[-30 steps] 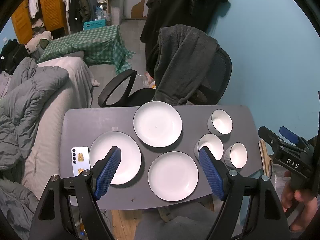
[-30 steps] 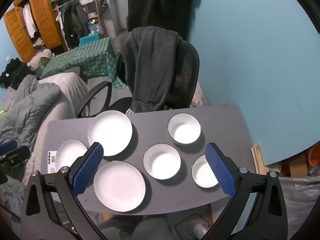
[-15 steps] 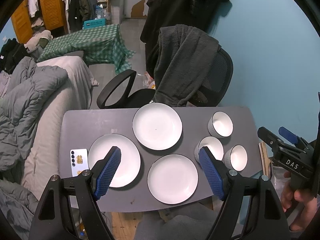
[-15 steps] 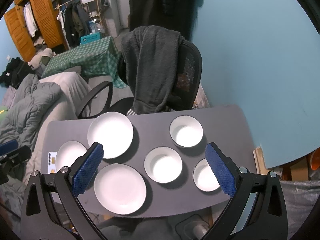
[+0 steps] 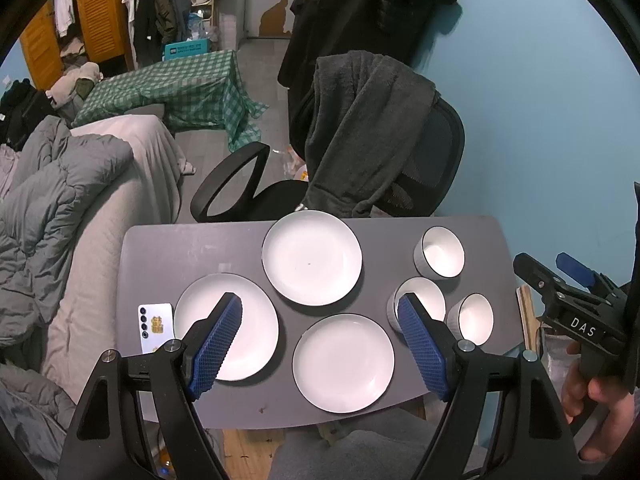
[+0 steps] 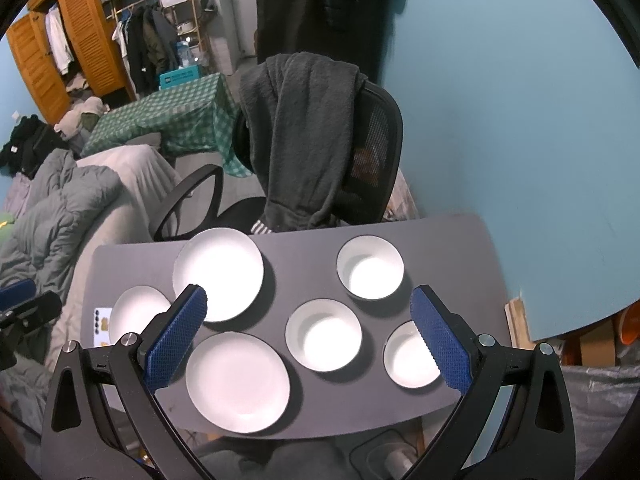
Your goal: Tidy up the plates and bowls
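Left wrist view: the left gripper (image 5: 320,348) fills the lower frame, its blue-padded fingers (image 5: 216,346) spread wide apart and holding nothing, poised above the grey tabletop (image 5: 192,248). Between and just beyond the fingers lies the near plate (image 5: 343,363), flat and face up; being round, it has no long axis. The left plate (image 5: 248,324) sits partly behind the left finger, with a white card (image 5: 156,326) just beside it at lower left. The far plate (image 5: 312,257) lies at frame centre. Three bowls stand upright, mouths up, at right: the middle bowl (image 5: 420,298) partly behind the right finger, the near bowl (image 5: 474,318) just beside it, the far bowl (image 5: 440,252) apart toward the back edge. At the right edge a hand holds the right gripper (image 5: 576,276).

Right wrist view: the right gripper (image 6: 308,336) is likewise wide apart and empty, with the same middle bowl (image 6: 324,334) between its fingers and the same near bowl (image 6: 408,354) at the right finger. Beyond the tabletop stands an office chair (image 6: 376,152) draped with a dark garment (image 6: 300,136).
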Motion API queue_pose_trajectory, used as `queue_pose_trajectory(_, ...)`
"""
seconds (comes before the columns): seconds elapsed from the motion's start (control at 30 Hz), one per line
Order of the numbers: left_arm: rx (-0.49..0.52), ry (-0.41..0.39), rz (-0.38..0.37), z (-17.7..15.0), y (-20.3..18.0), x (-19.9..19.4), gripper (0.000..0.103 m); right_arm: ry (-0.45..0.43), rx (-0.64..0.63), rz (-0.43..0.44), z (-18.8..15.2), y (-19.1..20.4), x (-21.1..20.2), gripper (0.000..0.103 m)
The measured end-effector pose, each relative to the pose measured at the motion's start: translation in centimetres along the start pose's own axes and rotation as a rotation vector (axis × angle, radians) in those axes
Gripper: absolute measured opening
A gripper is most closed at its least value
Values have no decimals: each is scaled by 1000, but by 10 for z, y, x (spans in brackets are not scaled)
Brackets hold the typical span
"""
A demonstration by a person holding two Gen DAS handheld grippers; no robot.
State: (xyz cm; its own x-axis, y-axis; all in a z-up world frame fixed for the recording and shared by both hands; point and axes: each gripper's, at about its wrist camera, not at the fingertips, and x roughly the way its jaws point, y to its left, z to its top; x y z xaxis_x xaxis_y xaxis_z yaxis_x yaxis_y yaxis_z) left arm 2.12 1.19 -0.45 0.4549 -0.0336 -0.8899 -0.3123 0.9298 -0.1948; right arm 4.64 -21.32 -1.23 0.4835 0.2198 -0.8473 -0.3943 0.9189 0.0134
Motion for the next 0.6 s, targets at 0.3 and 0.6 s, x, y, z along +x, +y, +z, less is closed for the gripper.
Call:
queue_pose_trajectory(0.3,-2,3,0,3,-1,1,82,2,0,0,2,0,1,99)
queue_pose_trajectory(0.6,-3,5,3,6,-1,2,81,2,-3,3,2,2,1,99)
